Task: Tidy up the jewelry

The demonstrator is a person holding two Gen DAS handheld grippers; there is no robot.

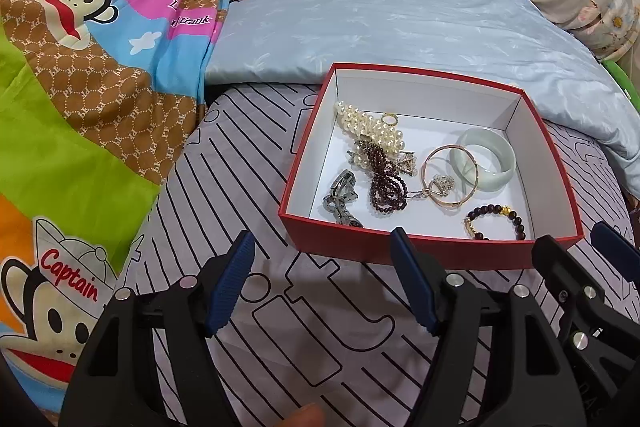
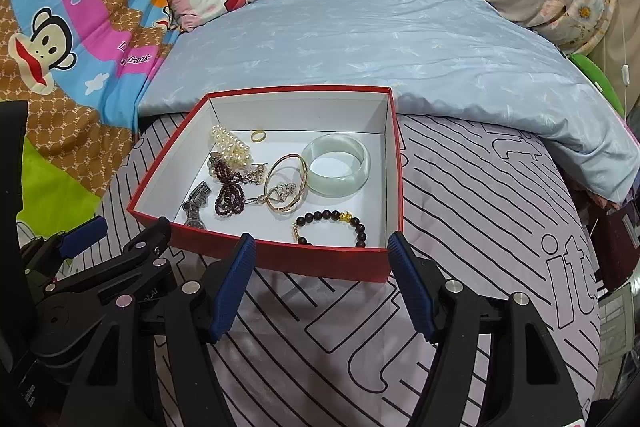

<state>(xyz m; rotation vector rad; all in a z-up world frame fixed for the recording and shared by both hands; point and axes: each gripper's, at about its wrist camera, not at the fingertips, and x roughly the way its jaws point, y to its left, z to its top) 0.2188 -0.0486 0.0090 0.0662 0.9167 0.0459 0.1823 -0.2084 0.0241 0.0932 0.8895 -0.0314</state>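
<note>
Nearest, the left claw point(image 1: 322, 281) and the right claw point(image 2: 322, 281) hang with ribbed blue pads spread wide and nothing between them, above the striped lilac bedsheet point(image 2: 480, 211). Just beyond sits a shallow red cardboard box point(image 2: 280, 259), white inside, on the bed. In it lie a dark bead bracelet point(image 2: 332, 225) with a gold charm, a steel watch point(image 1: 342, 197), a thin gold bangle point(image 2: 286, 187), a smooth pale-green jade bangle point(image 2: 340, 163), garnet beads point(image 1: 386, 183) and a glossy pearl strand point(image 1: 370, 127). A crinkled blue quilt point(image 1: 400, 23) lies behind.
</note>
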